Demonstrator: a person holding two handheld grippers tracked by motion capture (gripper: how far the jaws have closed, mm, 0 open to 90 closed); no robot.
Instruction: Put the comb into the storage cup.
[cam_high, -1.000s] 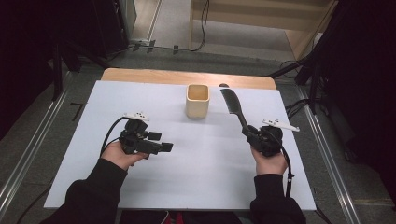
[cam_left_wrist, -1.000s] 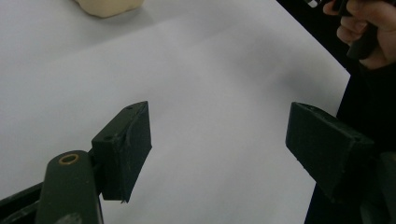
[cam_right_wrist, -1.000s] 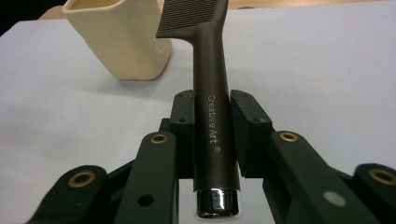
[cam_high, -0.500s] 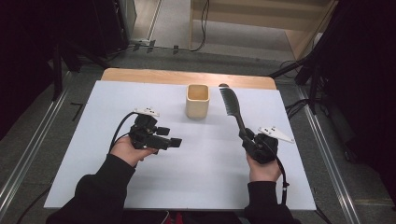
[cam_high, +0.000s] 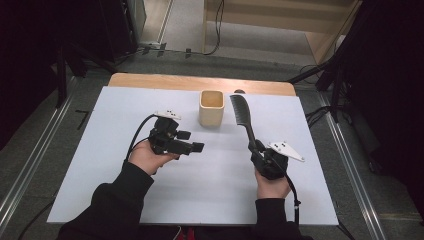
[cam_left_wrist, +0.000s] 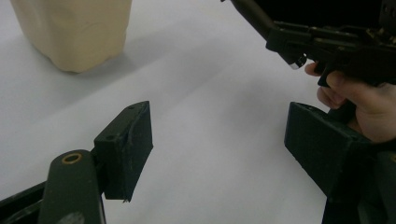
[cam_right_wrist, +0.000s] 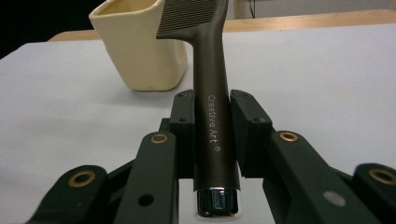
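Note:
A dark comb (cam_high: 243, 117) with a long handle lies slanted over the white sheet, teeth end toward the far side, just right of a cream cup (cam_high: 211, 107). My right gripper (cam_high: 256, 149) is shut on the comb's handle. In the right gripper view the jaws press both sides of the handle (cam_right_wrist: 212, 116), and the cup (cam_right_wrist: 140, 51) stands beyond on the left. My left gripper (cam_high: 192, 141) is open and empty, pointing right, in front of the cup. In the left gripper view its jaws (cam_left_wrist: 219, 135) stand wide apart, with the cup (cam_left_wrist: 74, 28) at upper left and the other hand (cam_left_wrist: 355, 93) at right.
A white sheet (cam_high: 100, 150) covers the table. A strip of wooden tabletop (cam_high: 165, 81) shows along the far edge. Metal rails and cables lie on the floor on both sides. Between the two grippers the sheet is bare.
My left gripper has moved right, toward the middle of the sheet. My right gripper has shifted left and nearer to the person, keeping the comb in its jaws.

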